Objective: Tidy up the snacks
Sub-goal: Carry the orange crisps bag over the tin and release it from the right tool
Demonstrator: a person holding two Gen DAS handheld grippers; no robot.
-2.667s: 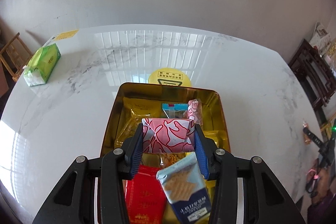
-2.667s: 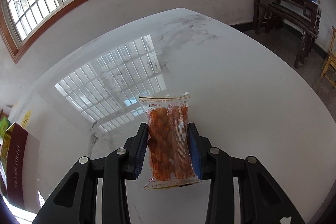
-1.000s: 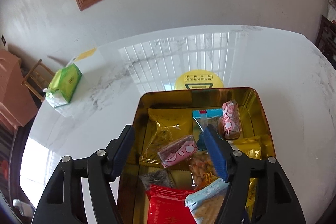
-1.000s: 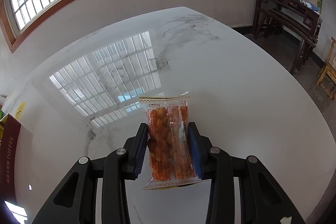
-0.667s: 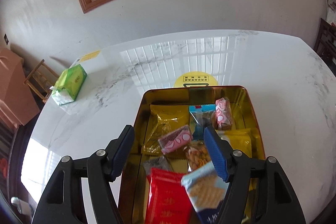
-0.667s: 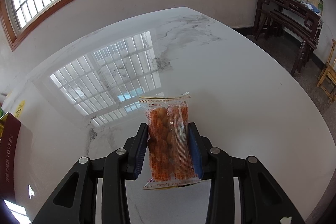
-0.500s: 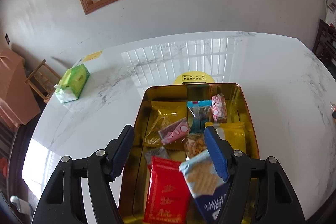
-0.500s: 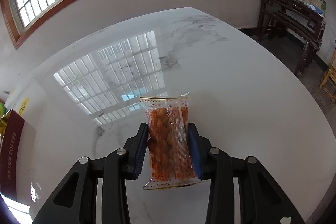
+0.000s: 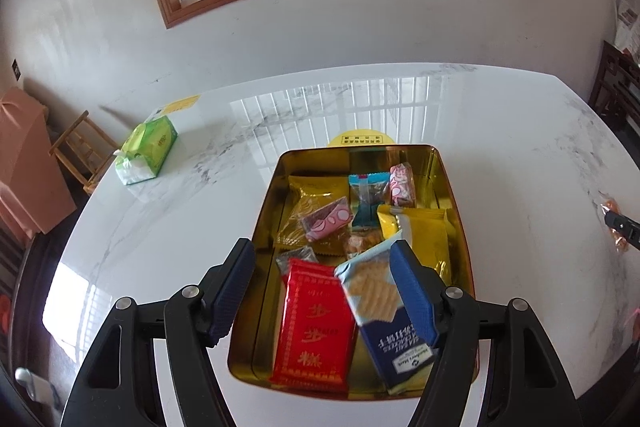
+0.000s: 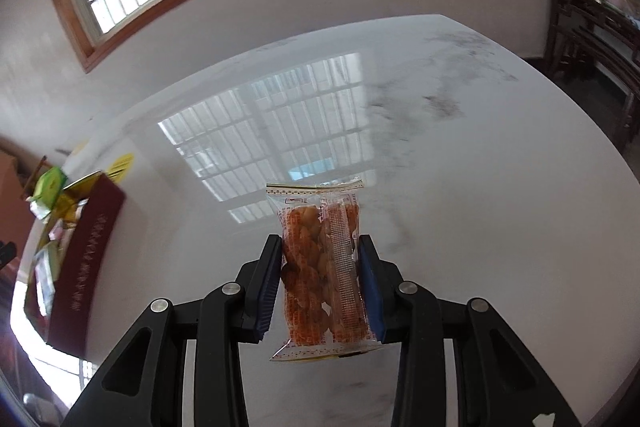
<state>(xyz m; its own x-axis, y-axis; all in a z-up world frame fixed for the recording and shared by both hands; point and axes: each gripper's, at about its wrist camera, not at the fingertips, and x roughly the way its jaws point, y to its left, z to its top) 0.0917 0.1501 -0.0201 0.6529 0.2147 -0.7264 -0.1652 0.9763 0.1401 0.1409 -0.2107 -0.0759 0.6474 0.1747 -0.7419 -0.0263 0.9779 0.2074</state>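
A: Left tool (image 9: pixel 322 277) spread wide, empty, above gold metal tin (image 9: pixel 451 187) on glossy marble desk (image 9: pixel 168 223).

B: Right tool (image 10: pixel 318 281) clamped on clear crinkly snack pack (image 10: pixel 322 267); tin at nine o'clock.

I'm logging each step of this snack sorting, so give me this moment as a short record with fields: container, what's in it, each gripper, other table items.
container: gold tin, open, on the marble table
contents: red packet, blue cracker pack, pink wrapped candy, yellow packets, others
left gripper: open, empty, above the tin's near end
right gripper: shut on an orange snack packet, above bare table
other items: green tissue pack, yellow sticker
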